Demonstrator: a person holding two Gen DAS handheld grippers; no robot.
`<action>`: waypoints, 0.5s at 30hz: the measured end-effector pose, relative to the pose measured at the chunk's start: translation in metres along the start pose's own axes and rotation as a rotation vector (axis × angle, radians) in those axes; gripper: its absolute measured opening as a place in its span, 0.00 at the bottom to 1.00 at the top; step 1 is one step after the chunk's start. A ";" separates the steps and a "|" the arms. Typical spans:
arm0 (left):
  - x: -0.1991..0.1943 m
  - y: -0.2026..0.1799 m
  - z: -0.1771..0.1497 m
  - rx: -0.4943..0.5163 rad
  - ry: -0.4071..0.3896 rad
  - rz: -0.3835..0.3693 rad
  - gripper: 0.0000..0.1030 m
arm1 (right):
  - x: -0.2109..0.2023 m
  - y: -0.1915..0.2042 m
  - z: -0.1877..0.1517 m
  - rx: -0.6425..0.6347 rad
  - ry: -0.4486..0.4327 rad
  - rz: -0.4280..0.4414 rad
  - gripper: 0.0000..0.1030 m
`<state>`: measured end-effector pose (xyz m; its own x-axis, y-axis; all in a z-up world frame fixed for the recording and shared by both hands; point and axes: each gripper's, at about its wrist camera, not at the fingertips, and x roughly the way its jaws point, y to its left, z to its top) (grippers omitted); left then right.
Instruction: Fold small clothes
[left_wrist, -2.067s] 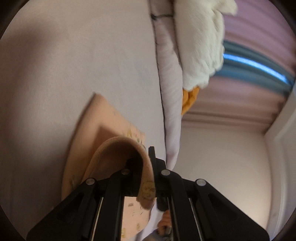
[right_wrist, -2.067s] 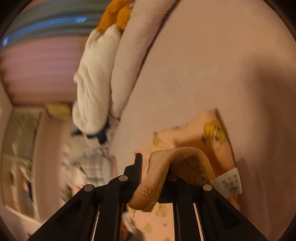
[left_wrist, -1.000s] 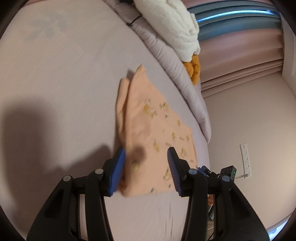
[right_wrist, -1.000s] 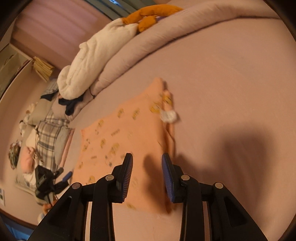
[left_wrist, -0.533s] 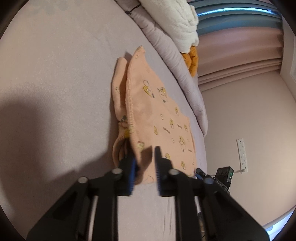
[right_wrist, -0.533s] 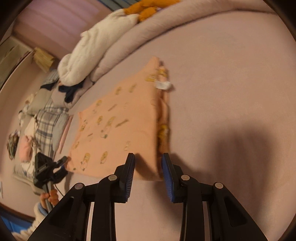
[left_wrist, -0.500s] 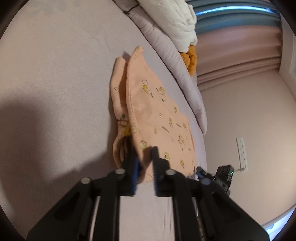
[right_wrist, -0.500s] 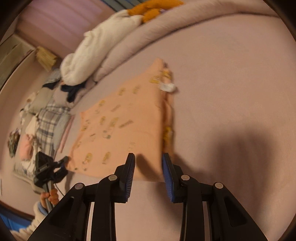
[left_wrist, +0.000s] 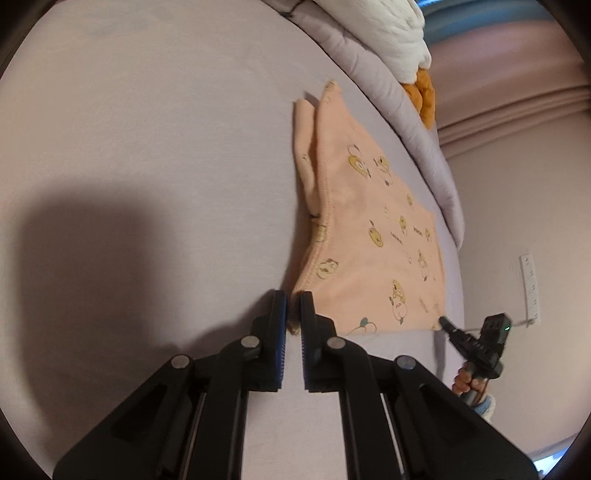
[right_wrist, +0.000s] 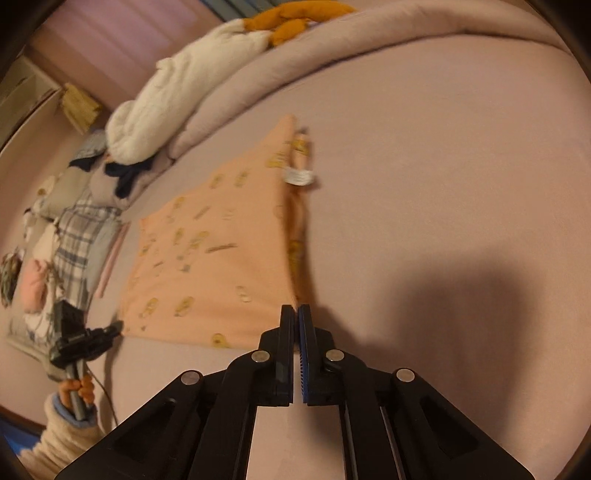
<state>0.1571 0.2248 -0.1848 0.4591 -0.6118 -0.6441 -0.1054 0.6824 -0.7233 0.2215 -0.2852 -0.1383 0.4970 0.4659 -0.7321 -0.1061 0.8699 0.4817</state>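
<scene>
While each hand-held gripper pinches a near corner, the garment lies ahead

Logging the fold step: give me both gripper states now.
Left gripper: shut on the peach garment, pinching its near corner.
Right gripper: shut on the same garment's other near corner.

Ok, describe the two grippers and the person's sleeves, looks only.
Both the left gripper and right gripper are matte black scissor-style linkages with silver round pivot pins and ridged blue pads on the inner faces of the fingers. Seen from the other side, each has a boxy black body on a grey handle. The sleeve looks like cream fleece with a light blue cuff.
</scene>
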 end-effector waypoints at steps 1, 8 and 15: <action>-0.002 0.001 -0.001 0.000 0.000 0.003 0.07 | 0.001 0.001 0.000 -0.003 0.005 -0.004 0.04; -0.026 -0.014 -0.005 0.067 -0.064 0.088 0.03 | -0.009 0.031 0.004 -0.113 -0.035 -0.116 0.05; 0.009 -0.085 -0.002 0.253 -0.030 0.016 0.06 | 0.014 0.085 0.006 -0.261 -0.013 -0.008 0.05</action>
<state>0.1691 0.1607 -0.1300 0.4853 -0.5910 -0.6444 0.1100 0.7724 -0.6255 0.2243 -0.2057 -0.1052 0.5098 0.4581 -0.7282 -0.3200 0.8867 0.3337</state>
